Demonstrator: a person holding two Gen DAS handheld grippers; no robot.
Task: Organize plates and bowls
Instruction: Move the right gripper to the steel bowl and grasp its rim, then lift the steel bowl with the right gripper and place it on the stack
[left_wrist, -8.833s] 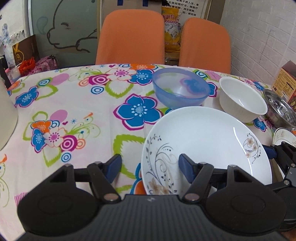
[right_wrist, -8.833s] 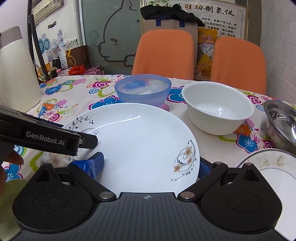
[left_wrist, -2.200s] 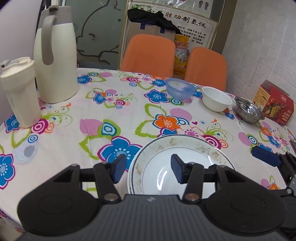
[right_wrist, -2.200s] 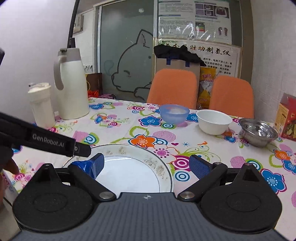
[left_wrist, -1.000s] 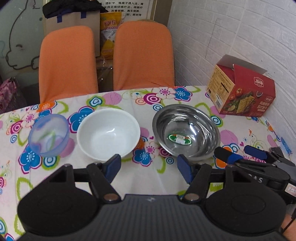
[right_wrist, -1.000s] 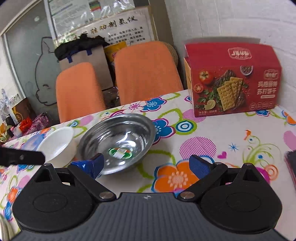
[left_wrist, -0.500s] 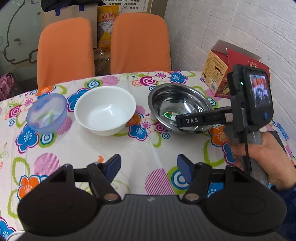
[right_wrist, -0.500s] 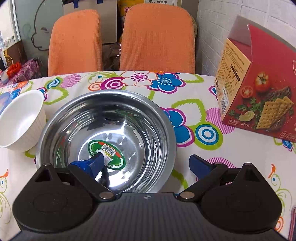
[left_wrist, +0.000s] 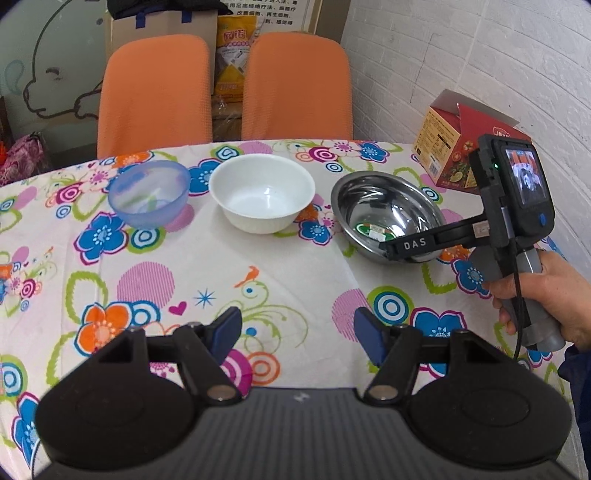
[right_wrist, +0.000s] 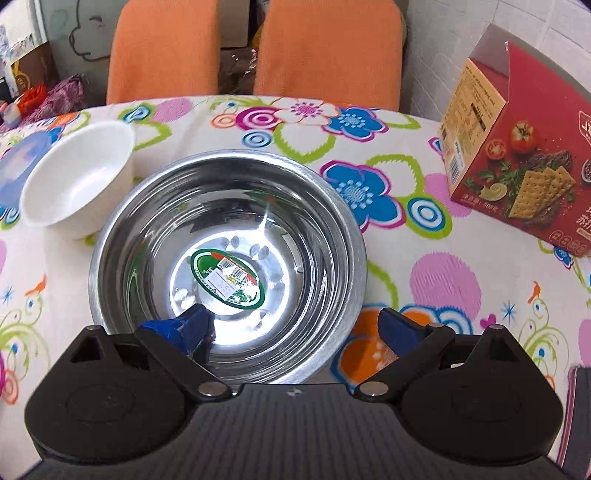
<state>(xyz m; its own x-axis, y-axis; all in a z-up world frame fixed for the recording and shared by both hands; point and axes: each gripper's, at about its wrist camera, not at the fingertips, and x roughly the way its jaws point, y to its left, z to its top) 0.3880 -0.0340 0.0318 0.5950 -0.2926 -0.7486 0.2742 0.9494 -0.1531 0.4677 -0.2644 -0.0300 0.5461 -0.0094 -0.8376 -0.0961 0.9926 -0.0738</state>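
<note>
Steel bowl (right_wrist: 229, 236) is the target: right gripper (right_wrist: 295, 325) straddles its near rim, one finger inside, one outside, jaws apart, not yet clamped. Judged step: grasping it for stacking. Next: close on the rim, lift. Left gripper (left_wrist: 297, 328) open, empty, well short of the bowl. Count: three bowls, steel, white bowl (left_wrist: 262, 192) just left of it, blue bowl (left_wrist: 149, 192) farther left. No plates visible.
</note>
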